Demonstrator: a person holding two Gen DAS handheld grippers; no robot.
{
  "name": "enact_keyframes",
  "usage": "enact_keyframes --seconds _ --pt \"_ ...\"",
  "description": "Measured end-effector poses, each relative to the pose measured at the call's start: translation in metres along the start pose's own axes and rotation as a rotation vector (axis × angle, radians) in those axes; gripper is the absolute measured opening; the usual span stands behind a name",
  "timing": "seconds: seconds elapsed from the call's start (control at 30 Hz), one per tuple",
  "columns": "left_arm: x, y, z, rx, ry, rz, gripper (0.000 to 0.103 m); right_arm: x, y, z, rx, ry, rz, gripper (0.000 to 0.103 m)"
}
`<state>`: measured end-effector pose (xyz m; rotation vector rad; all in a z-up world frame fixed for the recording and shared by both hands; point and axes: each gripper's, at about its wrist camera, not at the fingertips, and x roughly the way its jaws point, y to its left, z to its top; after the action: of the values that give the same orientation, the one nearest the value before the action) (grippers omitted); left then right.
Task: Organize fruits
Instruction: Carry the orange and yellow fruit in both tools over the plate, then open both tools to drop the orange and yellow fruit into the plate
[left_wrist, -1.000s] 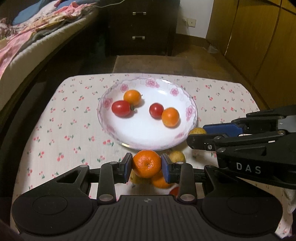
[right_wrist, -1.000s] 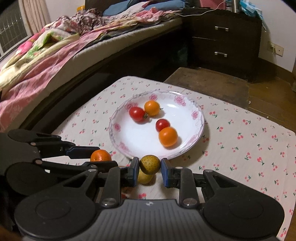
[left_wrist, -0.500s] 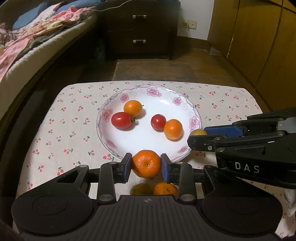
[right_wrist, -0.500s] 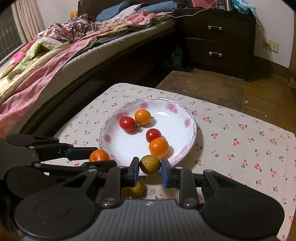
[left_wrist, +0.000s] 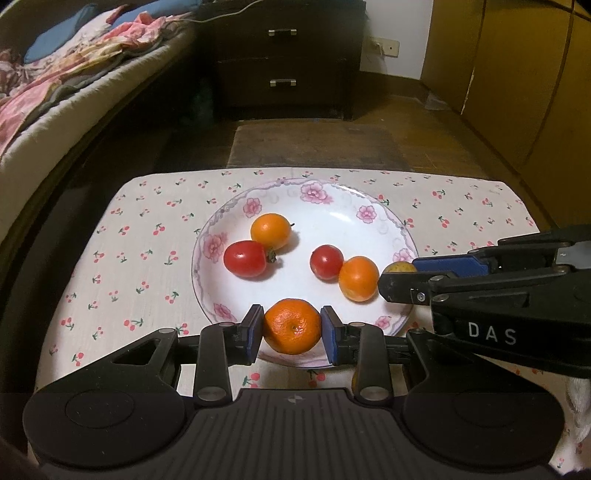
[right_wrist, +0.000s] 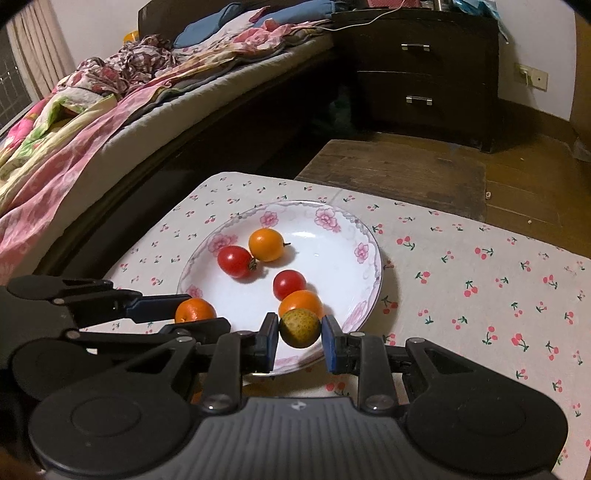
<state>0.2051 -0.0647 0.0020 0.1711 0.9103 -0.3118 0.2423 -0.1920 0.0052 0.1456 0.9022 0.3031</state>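
My left gripper is shut on an orange mandarin, held over the near rim of the floral white plate. My right gripper is shut on a small yellow-green fruit, held above the plate's near right edge. In the left wrist view the right gripper reaches in from the right with that fruit partly hidden. On the plate lie two red tomatoes and two orange fruits.
The plate rests on a small table with a cherry-print cloth. A bed with bedding runs along the left. A dark drawer chest stands behind, and wooden wardrobe doors on the right. A sliver of orange fruit shows under the left gripper.
Both grippers have moved forward over the plate's near edge with their fruits still held. The loose fruits on the cloth have slipped beneath the grippers, almost out of sight.
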Motion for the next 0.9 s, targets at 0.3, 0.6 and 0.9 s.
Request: enact_keyframes --seconds 0.3,0.6,0.9 --pt "0.011 0.005 0.002 -0.017 0.009 0.015 0.040 0.014 -0.003 0.003 0.006 0.006 0.006 0.031" --pt "0.017 0.008 0.001 -0.019 0.026 0.036 0.052 0.019 -0.004 0.001 0.013 0.018 -0.003 0.031" --pt "0.012 0.010 0.002 -0.013 0.007 0.078 0.068 0.015 -0.006 0.002 0.011 0.002 -0.011 0.033"
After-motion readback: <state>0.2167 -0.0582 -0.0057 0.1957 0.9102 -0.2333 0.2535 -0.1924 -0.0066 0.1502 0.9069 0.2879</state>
